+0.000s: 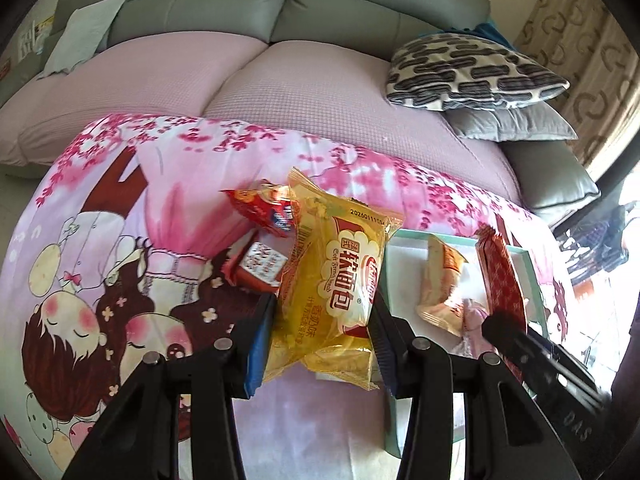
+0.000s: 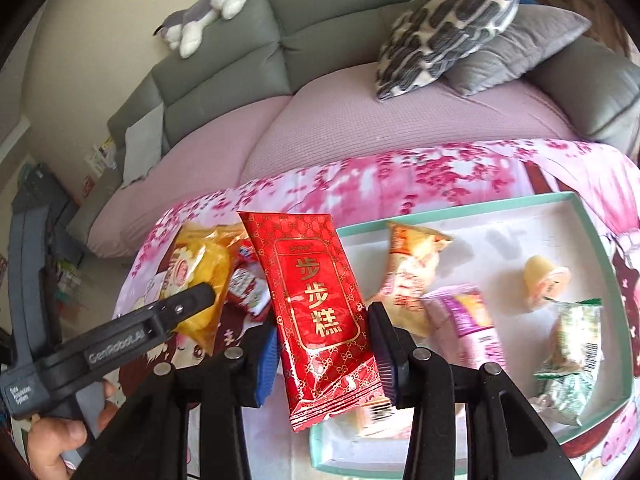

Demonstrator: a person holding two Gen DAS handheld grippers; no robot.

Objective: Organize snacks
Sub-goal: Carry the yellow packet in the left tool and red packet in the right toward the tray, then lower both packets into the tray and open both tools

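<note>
Two black grippers are at work, one per hand: the left gripper [image 1: 322, 312] is clamped on a yellow bread packet [image 1: 334, 276], and the right gripper [image 2: 322, 344] is clamped on a red cake packet [image 2: 316, 300], each packet gripped by its sides between the blue pads and lifted clear of the cloth. Taking the teal-rimmed tray [image 2: 596, 232] as the landmark: behind it runs one grey sofa [image 2: 224, 52] with two pink seat pads, and under it lies one pink cartoon-print cloth [image 1: 100, 240] spread over the table. On the sofa beyond the tray sit two cushions, one patterned [image 2: 444, 28] on top of one plain grey [image 2: 520, 48], and one plush toy [image 2: 204, 16] lies along the sofa back. Inside the tray I count four snacks: one orange-and-pink packet [image 2: 408, 268], one purple packet [image 2: 468, 316], one green packet [image 2: 568, 352] and one small jelly cup [image 2: 544, 284]. To the left of the tray, on the cloth, two small red packets [image 1: 260, 236] lie close together, partly behind the yellow one.
</note>
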